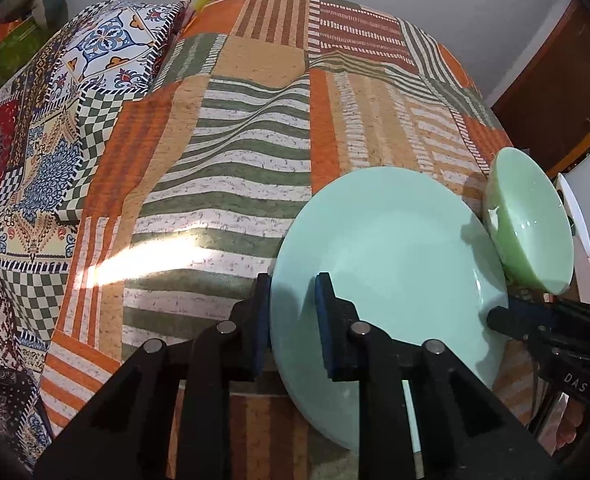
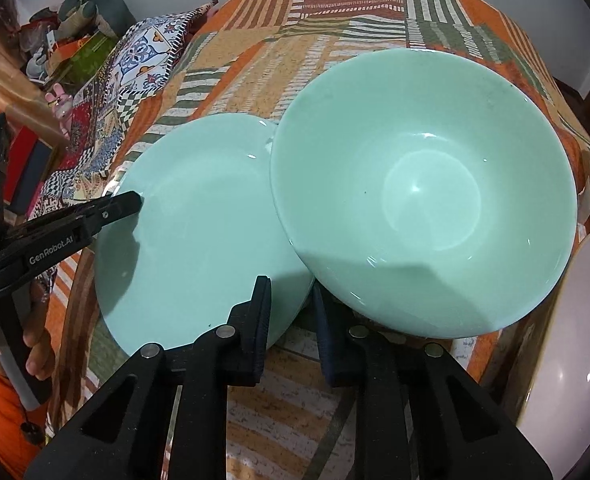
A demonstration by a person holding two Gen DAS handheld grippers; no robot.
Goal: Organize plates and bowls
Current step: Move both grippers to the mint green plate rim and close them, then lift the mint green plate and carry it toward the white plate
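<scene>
While the left gripper [image 1: 293, 320] pinches the near rim of the mint green plate [image 1: 391, 256] with narrow jaws, the right gripper [image 2: 291, 322] clamps the near rim of the mint green bowl [image 2: 423, 192]. Both dishes are glossy and empty. On a patchwork tablecloth [image 1: 231, 152], plate lower centre, bowl right, overlapping its edge.

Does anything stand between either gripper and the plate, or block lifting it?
Nothing stands between: the left gripper and right gripper have jaws on the plate rim. The bowl overlaps its right edge, probably resting there.
</scene>
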